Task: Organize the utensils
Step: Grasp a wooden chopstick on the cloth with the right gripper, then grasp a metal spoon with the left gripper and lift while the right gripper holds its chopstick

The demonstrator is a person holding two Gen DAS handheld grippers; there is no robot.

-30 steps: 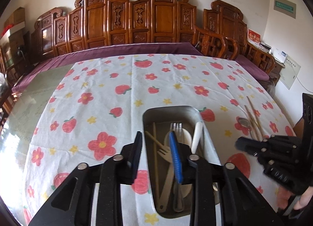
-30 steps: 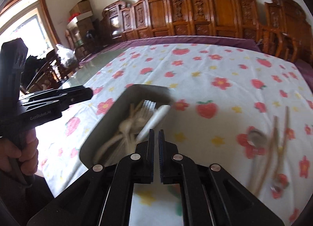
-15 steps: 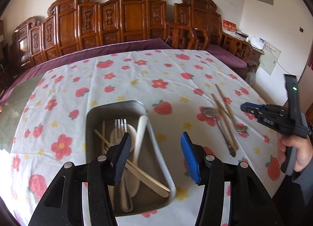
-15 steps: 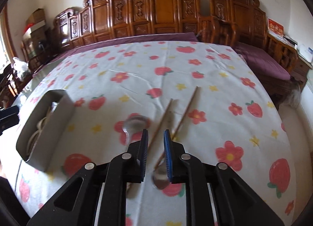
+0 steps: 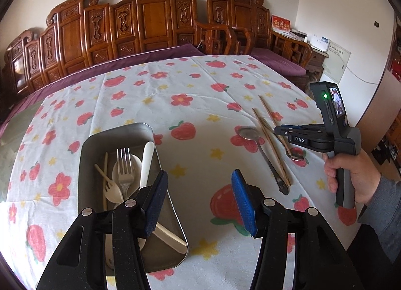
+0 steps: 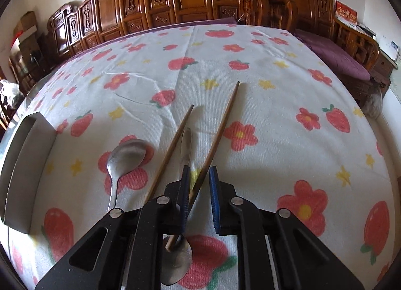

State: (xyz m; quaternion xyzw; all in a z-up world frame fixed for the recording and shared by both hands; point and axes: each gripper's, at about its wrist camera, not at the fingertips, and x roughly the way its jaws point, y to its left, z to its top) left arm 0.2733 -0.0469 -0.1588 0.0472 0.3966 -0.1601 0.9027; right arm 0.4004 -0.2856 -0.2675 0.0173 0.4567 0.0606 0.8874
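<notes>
A metal tray (image 5: 117, 130) on the floral tablecloth holds a steel fork (image 5: 124, 164), a white spoon (image 5: 146, 159), a plastic fork and pale chopsticks. My left gripper (image 5: 200, 204) hovers open over the tray's right rim, with nothing between its fingers. On the cloth to the right lie a steel spoon (image 6: 127, 154), a second spoon (image 6: 186, 144) and two dark chopsticks (image 6: 170, 154). My right gripper (image 6: 199, 189) is low over them and its jaws are closing. The right-hand chopstick (image 6: 220, 134) runs between the pads, untouched. The tray's side (image 6: 22, 164) shows at the left.
Carved wooden chairs (image 5: 155, 21) with purple cushions line the far side of the table. The table's right edge drops off close to the utensils. A hand (image 5: 351, 174) grips the right gripper's handle (image 5: 278, 130) at that edge.
The left gripper opened and shifted right from above the tray's middle. The right gripper swung from the tray to the loose utensils, sank, and now has a chopstick between its jaws.
</notes>
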